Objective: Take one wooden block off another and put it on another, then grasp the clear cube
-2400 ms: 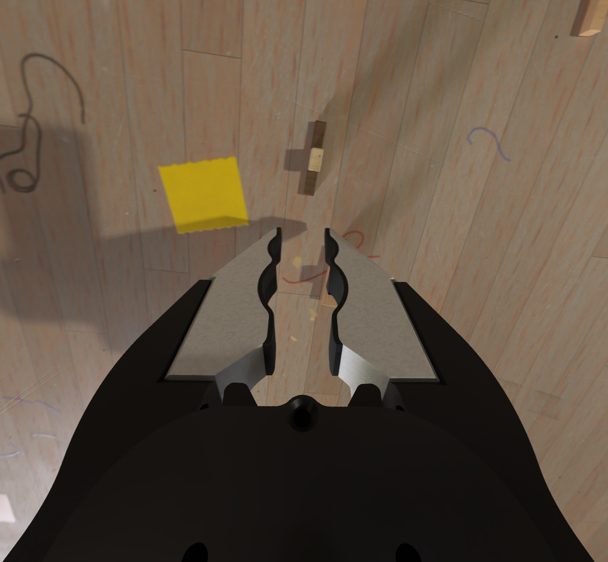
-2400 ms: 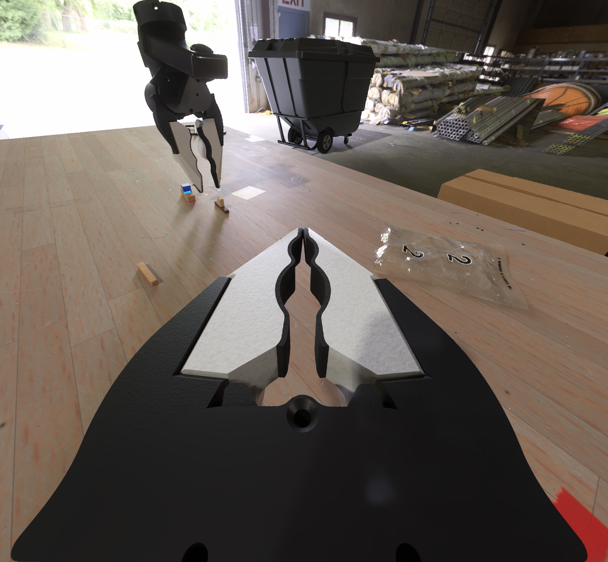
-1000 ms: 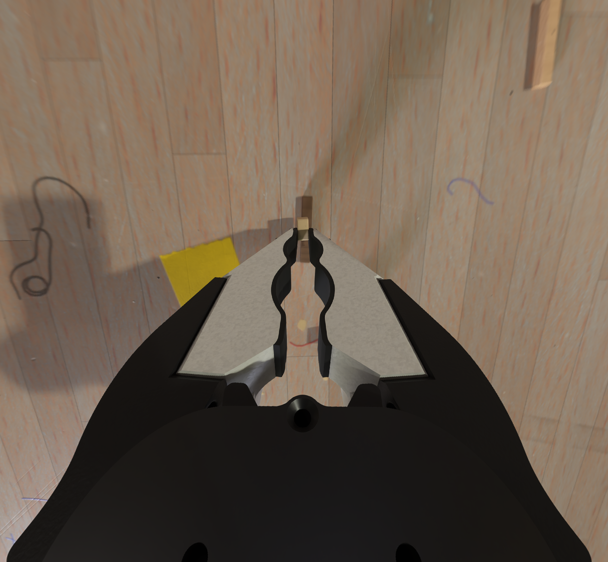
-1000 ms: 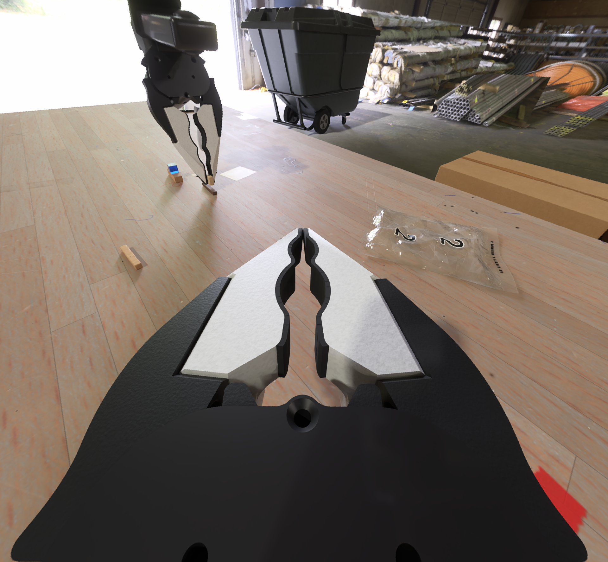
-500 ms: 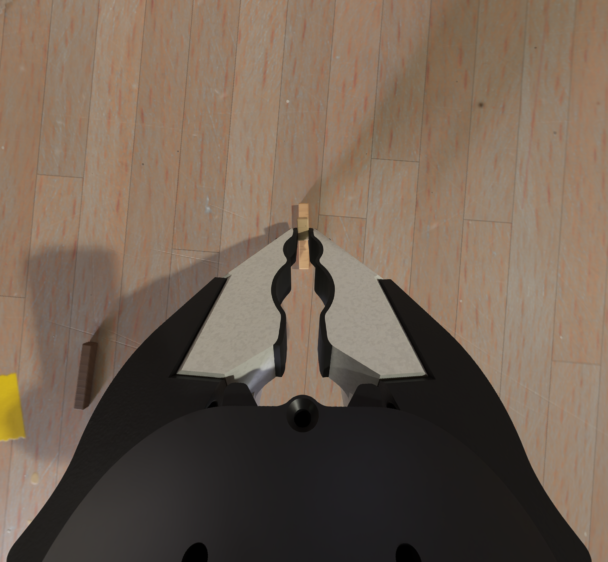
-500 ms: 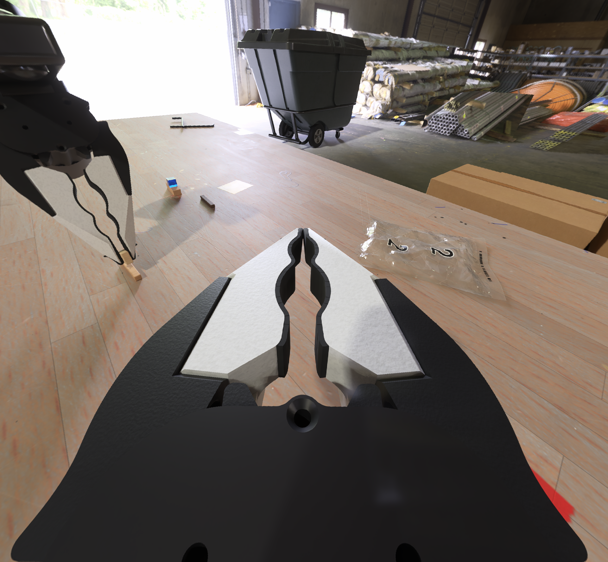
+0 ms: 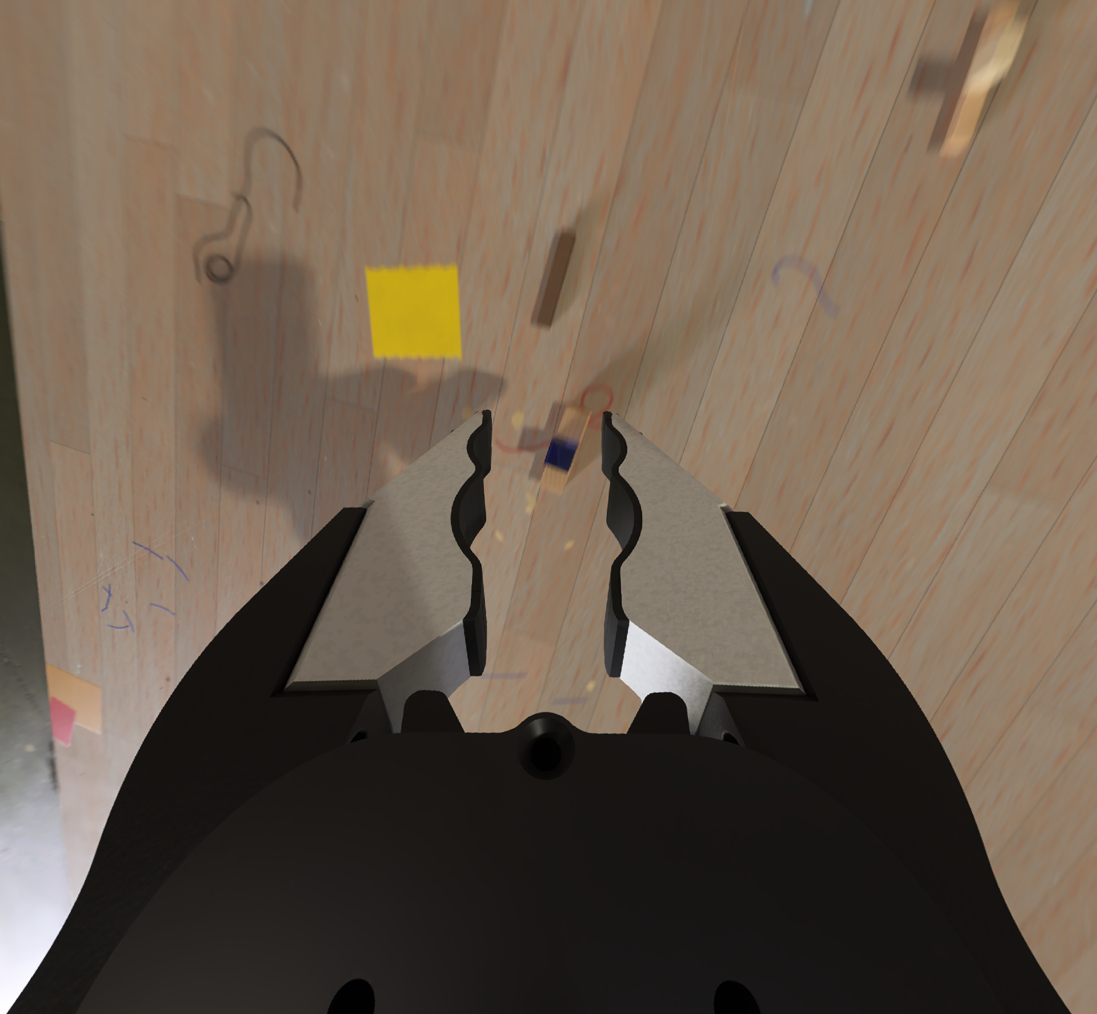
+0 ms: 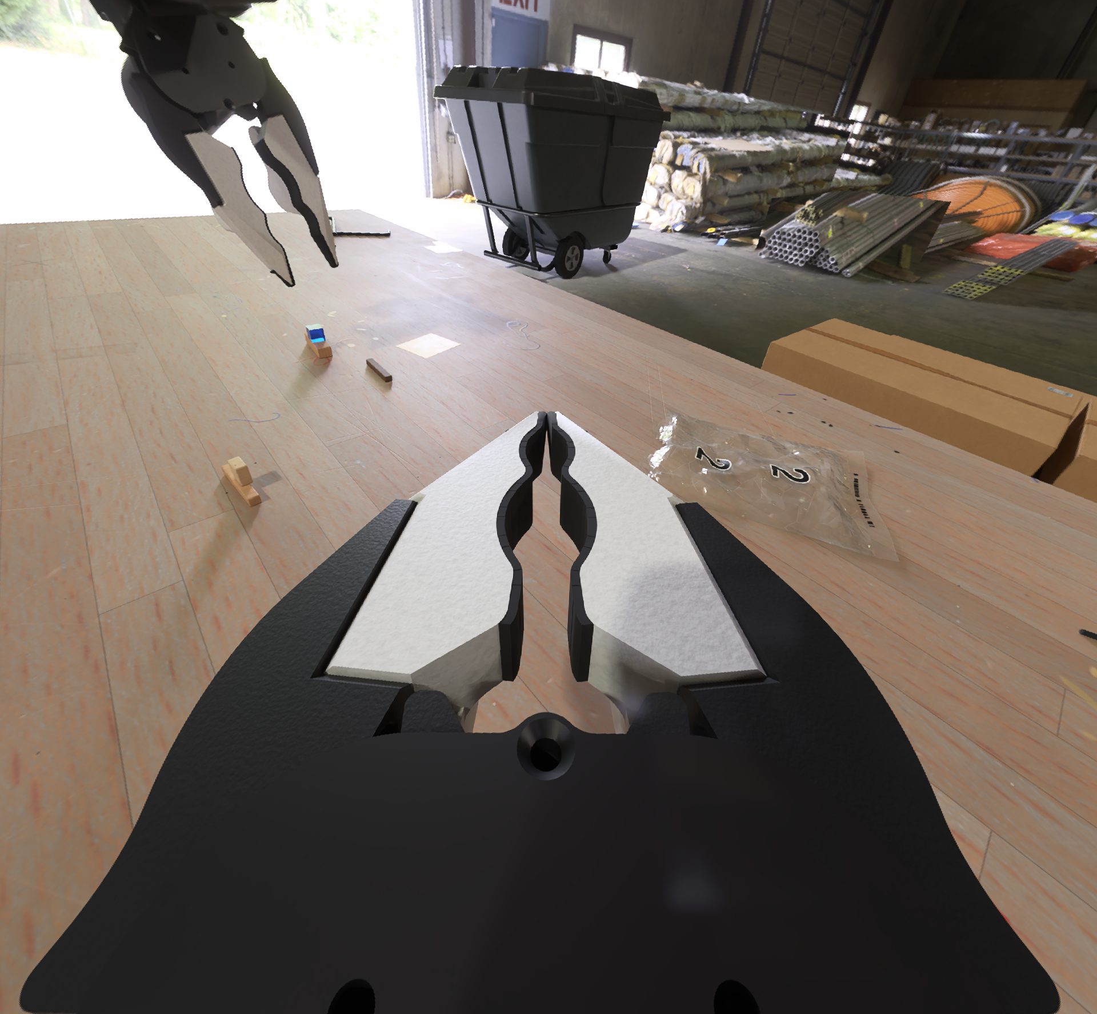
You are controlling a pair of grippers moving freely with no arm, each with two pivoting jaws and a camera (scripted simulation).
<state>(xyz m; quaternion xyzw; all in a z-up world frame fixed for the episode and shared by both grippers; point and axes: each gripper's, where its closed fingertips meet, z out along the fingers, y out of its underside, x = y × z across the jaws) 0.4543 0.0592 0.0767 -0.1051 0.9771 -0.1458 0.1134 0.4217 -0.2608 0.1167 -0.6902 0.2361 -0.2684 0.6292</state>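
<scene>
My left gripper is open and empty, high above the floor; it also shows in the right wrist view. Below it the clear cube, blue-tinted, rests on a light wooden block; both show in the right wrist view, the cube on the block. A dark wooden block lies alone. A small light block sits on a longer light block; this stack is blurred in the left wrist view. My right gripper is shut and empty.
A yellow square lies on the wooden floor near the dark block. A clear plastic bag and a cardboard box lie to the right. A grey wheeled bin stands beyond the floor's edge.
My left gripper carried the small block from the dark block to the long light block, let it go, opened, rose and moved back over the clear cube. My right gripper stayed shut.
</scene>
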